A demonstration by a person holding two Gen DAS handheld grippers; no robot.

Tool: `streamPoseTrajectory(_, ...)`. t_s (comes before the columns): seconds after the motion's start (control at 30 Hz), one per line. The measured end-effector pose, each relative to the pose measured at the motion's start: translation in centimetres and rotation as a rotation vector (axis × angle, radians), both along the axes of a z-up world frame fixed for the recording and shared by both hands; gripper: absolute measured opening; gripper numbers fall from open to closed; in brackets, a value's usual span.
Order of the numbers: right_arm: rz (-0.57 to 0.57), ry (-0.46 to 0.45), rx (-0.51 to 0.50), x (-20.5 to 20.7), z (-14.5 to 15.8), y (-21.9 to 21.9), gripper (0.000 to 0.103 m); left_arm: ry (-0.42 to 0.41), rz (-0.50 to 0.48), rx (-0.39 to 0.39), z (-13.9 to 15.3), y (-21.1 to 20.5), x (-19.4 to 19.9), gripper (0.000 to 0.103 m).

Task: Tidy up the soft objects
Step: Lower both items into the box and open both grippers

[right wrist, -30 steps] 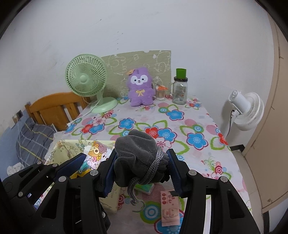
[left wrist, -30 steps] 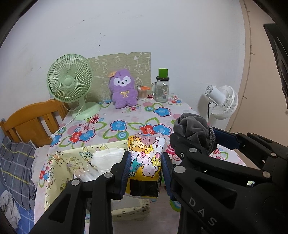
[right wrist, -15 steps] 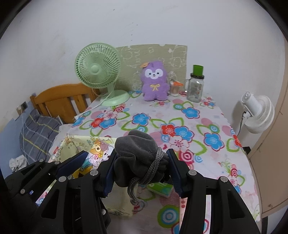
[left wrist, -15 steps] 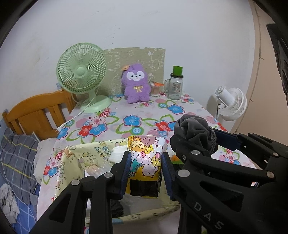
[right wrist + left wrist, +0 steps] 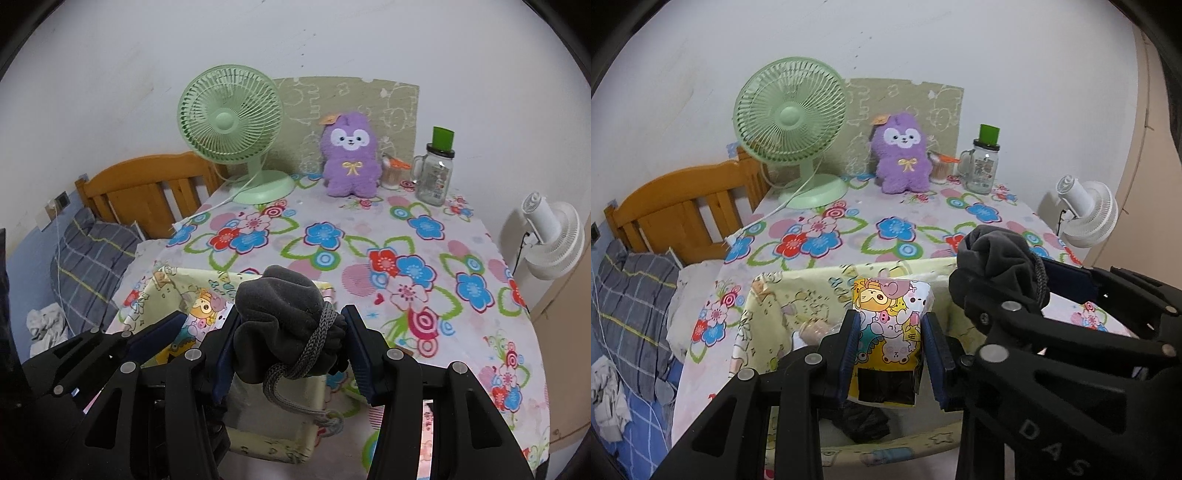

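Observation:
My left gripper (image 5: 891, 347) is shut on a cartoon-printed soft pack (image 5: 886, 332), held above a pale yellow fabric storage bin (image 5: 768, 317) at the table's near edge. My right gripper (image 5: 290, 347) is shut on a grey cloth bundle (image 5: 280, 314) tied with a grey cord, held just to the right of the pack and over the same bin (image 5: 269, 439). In the left wrist view that bundle (image 5: 997, 266) sits to the right of the pack. Dark cloth and a clear wrapped item lie inside the bin. A purple plush toy (image 5: 903, 155) sits at the back of the table.
The table wears a flowered cloth (image 5: 406, 251). A green desk fan (image 5: 236, 129) and a glass jar with a green lid (image 5: 436, 173) stand at the back beside the plush. A white fan (image 5: 550, 236) stands off the right side, a wooden bed frame (image 5: 147, 192) at the left.
Both grippers have moved forward over the table and slightly down, so the bin now lies closer below them. Each keeps hold of its object.

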State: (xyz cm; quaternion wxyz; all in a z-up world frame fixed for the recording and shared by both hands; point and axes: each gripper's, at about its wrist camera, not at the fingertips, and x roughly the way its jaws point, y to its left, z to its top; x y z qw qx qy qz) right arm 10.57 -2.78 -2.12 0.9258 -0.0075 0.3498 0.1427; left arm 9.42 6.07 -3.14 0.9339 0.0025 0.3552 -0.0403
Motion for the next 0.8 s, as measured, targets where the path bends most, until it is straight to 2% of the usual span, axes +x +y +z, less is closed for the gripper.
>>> streamPoseTrajectory(0.3, 0.033, 0.029, 0.004, 0.5, -0.9, 1.9, 0.055, 0.034, 0.033, -0.008, -1.3, 1.9, 0.5, 0.035)
streamPoseTrajectory(0.57, 0.063, 0.058, 0.012, 1.0, -1.8, 3.5, 0.055, 0.068, 0.065, -0.023, -2.2, 3.5, 0.5, 0.040)
streamPoseTrajectory(0.67, 0.076, 0.078, 0.025, 1.2, -2.2, 3.9, 0.056, 0.066, 0.080, -0.019, -2.3, 3.9, 0.4, 0.048)
streamPoseTrajectory(0.73, 0.087, 0.094, 0.035, 1.2, -2.4, 4.2, 0.056, 0.062, 0.089, -0.021, -2.3, 4.2, 0.3, 0.059)
streamPoseTrajectory(0.8, 0.097, 0.104, 0.039, 1.2, -2.6, 4.5, 0.057, 0.058, 0.093, -0.025, -2.3, 4.4, 0.2, 0.059)
